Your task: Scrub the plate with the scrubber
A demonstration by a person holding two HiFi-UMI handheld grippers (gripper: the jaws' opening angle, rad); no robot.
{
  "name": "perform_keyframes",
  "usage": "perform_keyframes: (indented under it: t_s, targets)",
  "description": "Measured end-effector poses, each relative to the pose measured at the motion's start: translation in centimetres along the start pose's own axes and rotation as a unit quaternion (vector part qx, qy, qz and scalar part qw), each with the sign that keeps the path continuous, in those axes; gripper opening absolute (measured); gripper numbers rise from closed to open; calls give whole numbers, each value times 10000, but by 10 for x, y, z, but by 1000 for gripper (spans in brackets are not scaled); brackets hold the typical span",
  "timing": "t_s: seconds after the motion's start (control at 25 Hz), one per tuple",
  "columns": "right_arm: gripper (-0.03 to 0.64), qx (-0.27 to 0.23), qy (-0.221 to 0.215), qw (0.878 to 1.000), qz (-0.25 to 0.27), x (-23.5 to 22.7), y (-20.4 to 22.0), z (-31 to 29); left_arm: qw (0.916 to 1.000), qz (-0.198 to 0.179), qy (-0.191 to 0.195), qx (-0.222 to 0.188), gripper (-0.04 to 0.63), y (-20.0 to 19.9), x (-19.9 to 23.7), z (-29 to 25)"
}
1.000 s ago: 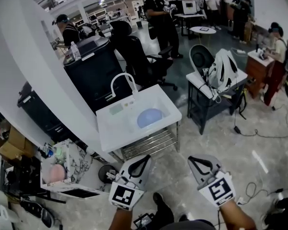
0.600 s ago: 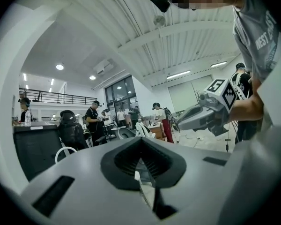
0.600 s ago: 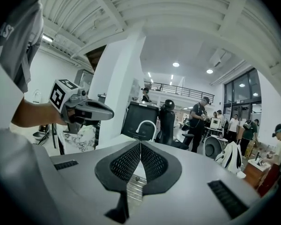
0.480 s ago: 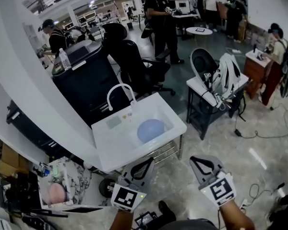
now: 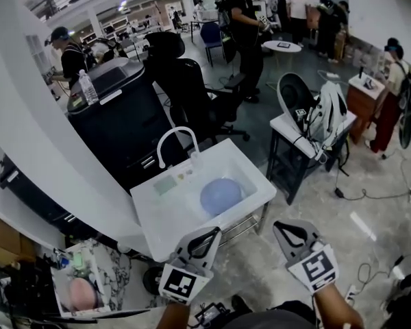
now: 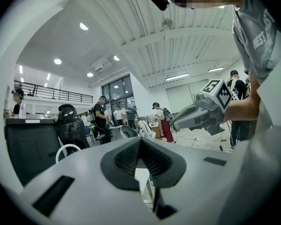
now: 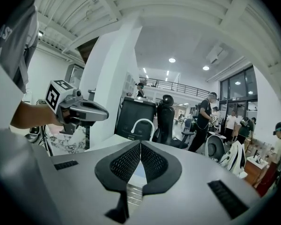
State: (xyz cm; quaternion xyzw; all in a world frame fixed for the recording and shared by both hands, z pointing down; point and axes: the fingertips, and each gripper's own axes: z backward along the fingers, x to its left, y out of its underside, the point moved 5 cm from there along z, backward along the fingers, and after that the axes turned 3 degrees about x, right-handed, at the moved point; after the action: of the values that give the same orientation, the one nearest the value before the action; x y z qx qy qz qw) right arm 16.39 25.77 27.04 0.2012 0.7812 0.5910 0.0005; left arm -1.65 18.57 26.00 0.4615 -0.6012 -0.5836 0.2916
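Two shut, empty tools, left gripper [image 5: 209, 232] and right gripper [image 5: 281, 227], hover nearer than the round pale-blue plate [image 5: 221, 196] in the sink [image 5: 148, 211].

One plate [image 5: 221, 196], one sink [image 5: 152, 218]

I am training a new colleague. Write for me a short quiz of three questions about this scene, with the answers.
1. True or false: the scrubber lies on the ledge of the sink, and no gripper touches it.
2. Where does the blue plate lie? A) in the sink basin B) on the floor C) on the black chair
3. Fill in: the jaws of the left gripper and of the right gripper are ___, with nothing between them.
Key: 1 true; 2 A; 3 shut.
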Motion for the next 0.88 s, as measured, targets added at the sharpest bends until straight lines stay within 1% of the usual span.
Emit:
perform_keyframes:
  t_s: [0.2,0.4,0.64,0.88]
  targets:
    - [30,128,-64,9998,154,9,-10,-22,9999,133,-63,-86,2,10,26,8]
    - [30,109,-133,9995,256,6,-21,-44,9996,183,-196,-107,2,16,45,8]
    - [29,-32,-301,9993,227,0,-24,-77,9993,146,-354,-11,2,21,64,8]
    - [29,-126,-523,9984,190,-20,-22,-118,9977,148,-642,136,2,30,86,-2]
